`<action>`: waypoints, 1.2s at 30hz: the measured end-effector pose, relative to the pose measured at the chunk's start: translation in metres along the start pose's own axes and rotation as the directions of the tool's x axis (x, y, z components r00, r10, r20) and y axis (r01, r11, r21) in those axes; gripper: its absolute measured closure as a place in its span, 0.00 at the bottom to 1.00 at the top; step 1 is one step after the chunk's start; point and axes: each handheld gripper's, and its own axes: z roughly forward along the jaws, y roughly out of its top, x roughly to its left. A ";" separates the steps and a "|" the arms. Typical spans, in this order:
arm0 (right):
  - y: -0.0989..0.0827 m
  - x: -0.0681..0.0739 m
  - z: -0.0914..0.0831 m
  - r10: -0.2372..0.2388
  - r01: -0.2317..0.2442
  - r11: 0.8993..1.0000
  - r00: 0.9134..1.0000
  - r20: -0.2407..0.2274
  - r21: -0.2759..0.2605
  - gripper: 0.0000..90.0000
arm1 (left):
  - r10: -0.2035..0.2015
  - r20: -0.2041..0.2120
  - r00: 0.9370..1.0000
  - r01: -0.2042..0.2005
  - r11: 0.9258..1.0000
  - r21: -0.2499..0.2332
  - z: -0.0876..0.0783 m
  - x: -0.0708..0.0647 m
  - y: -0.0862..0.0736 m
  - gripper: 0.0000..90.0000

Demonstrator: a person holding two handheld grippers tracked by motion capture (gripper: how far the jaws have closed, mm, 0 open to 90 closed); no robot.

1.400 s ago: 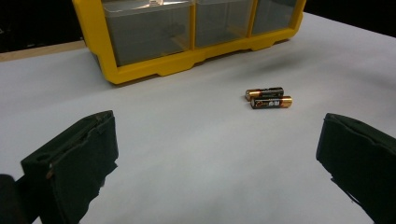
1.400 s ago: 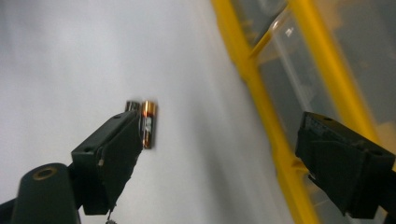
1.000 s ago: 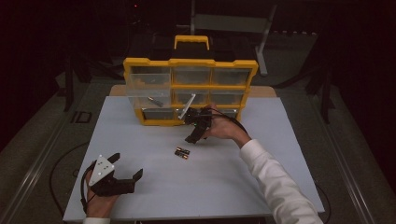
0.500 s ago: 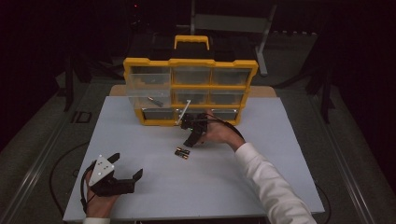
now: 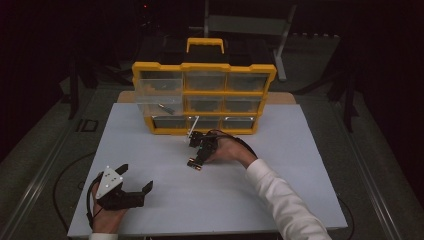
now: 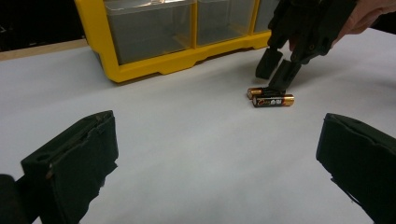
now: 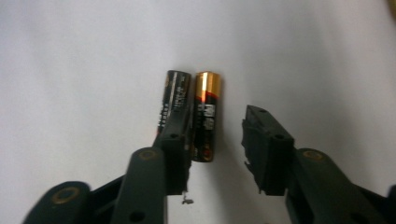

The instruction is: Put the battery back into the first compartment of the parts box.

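Presently we note both the right gripper [image 7: 217, 149] over two batteries [image 7: 205, 121] and the idle left gripper [image 5: 135, 186] with jaws apart

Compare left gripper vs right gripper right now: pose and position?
The left gripper rests near the table's front edge, far from anything; the right gripper is tipped down over the two batteries in front of the yellow drawer organizer. One right jaw overlaps a battery; the left jaws frame bare table. Both are open and hold nothing.
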 end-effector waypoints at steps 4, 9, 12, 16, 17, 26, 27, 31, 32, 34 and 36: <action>0.000 0.001 0.007 0.001 -0.001 1.000 1.000 0.008 0.016 0.77 | 0.001 -0.001 1.000 -0.001 1.000 0.000 0.000 0.000 0.000 0.00; 0.001 0.001 0.009 -0.006 0.006 1.000 1.000 0.024 0.021 0.84 | 0.000 0.000 1.000 0.000 1.000 0.000 0.000 0.000 0.000 0.00; 0.000 0.002 0.008 -0.018 0.017 1.000 0.999 0.035 0.026 0.85 | 0.002 -0.001 1.000 -0.002 1.000 -0.001 0.000 0.000 0.000 0.00; -0.002 0.000 0.002 -0.012 0.012 1.000 0.999 0.033 -0.002 0.85 | 0.001 0.000 1.000 -0.001 1.000 -0.001 0.000 0.000 0.000 0.00; -0.003 -0.001 -0.001 -0.001 0.002 1.000 0.999 0.033 -0.009 0.85 | 0.001 0.000 1.000 -0.001 1.000 0.000 0.000 0.000 0.000 0.00; -0.007 -0.010 -0.036 -0.023 0.029 0.994 0.998 0.051 -0.109 0.85 | 0.001 0.001 1.000 -0.001 1.000 -0.001 0.000 0.000 0.000 0.00; -0.007 -0.007 -0.042 0.030 -0.025 0.995 0.998 0.049 -0.094 0.85 | 0.001 0.002 1.000 -0.001 1.000 -0.001 0.000 0.000 0.000 0.00; -0.007 -0.012 -0.062 0.018 -0.010 0.990 0.998 0.058 -0.138 0.85 | 0.001 0.002 1.000 -0.001 1.000 -0.001 0.000 0.000 0.000 0.00; -0.007 -0.012 -0.067 0.019 -0.011 0.989 0.998 0.059 -0.146 0.85 | 0.001 0.002 1.000 -0.001 1.000 -0.001 0.000 0.000 0.000 0.00; -0.007 -0.014 -0.076 0.017 -0.006 0.986 0.998 0.061 -0.165 0.85 | 0.000 0.002 1.000 0.000 1.000 -0.002 0.000 0.000 0.000 0.00; -0.007 -0.015 -0.085 0.003 0.010 0.983 0.998 0.069 -0.185 0.85 | 0.001 0.002 1.000 -0.001 1.000 -0.002 0.000 0.000 0.000 0.00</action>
